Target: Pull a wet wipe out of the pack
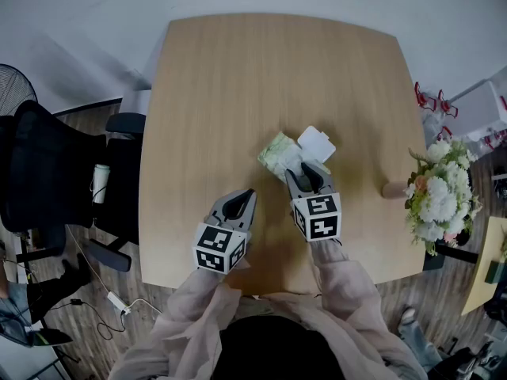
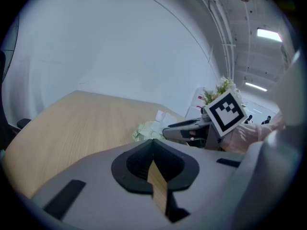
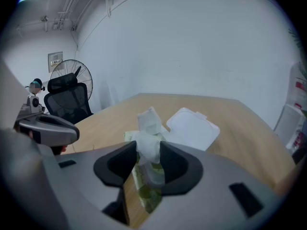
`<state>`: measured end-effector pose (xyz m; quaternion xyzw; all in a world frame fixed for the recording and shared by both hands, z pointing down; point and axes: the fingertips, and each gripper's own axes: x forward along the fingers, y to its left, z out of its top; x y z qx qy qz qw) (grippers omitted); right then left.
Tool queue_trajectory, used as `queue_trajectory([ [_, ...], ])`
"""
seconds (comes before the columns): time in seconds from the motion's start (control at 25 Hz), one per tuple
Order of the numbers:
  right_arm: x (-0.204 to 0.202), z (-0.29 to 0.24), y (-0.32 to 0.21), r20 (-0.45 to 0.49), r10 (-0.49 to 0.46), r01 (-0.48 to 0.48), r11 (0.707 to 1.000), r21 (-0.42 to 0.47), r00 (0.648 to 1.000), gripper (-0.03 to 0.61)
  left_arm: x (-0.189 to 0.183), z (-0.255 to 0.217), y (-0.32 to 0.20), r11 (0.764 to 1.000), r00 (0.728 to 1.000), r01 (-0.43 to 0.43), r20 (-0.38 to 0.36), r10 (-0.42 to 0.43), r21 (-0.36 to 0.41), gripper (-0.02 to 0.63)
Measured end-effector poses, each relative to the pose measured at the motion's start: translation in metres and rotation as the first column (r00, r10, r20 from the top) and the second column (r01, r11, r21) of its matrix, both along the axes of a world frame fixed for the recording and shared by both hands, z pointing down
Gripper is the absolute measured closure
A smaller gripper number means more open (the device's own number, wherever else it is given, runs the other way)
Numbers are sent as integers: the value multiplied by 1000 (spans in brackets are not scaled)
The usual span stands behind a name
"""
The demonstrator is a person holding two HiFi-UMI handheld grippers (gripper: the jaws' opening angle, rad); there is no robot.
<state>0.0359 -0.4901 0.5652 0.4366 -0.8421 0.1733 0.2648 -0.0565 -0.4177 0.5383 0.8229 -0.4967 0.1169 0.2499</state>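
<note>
A green wet wipe pack (image 1: 276, 153) lies on the wooden table (image 1: 238, 77), its white lid (image 1: 315, 143) flipped open to the right. My right gripper (image 1: 305, 167) reaches the near side of the pack. In the right gripper view a tuft of white wipe (image 3: 148, 128) stands up from the pack (image 3: 144, 190) between the jaws of the gripper (image 3: 146, 152), which stand apart around it. My left gripper (image 1: 250, 193) hovers over bare table to the left of the pack, tips together and holding nothing. In the left gripper view the pack (image 2: 146, 130) lies ahead.
A bouquet of white flowers (image 1: 442, 192) stands at the table's right edge, with a small wooden cylinder (image 1: 392, 188) beside it. A black office chair (image 1: 55, 176) and a fan (image 1: 14, 85) stand left of the table. A cable runs along the floor.
</note>
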Motion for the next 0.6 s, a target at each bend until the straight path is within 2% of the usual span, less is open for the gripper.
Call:
queue_trajectory([
  [0.2, -4, 0, 2, 0, -10, 10, 1000, 3, 1000, 464, -1, 2, 0, 1000, 1000, -2, -5, 2, -4, 603],
  [0.52, -1, -1, 0, 69, 32, -30, 999, -26, 997, 478, -9, 2, 1, 1000, 1000, 6, -14, -6, -11, 602],
  [0.56, 0, -2, 0, 71, 37, -35, 999, -26, 997, 507, -10, 2, 1, 1000, 1000, 7, -15, -7, -11, 603],
  [0.6, -1, -2, -1, 72, 38, -36, 999, -27, 997, 509, -11, 2, 1, 1000, 1000, 8, -16, -8, -11, 603],
])
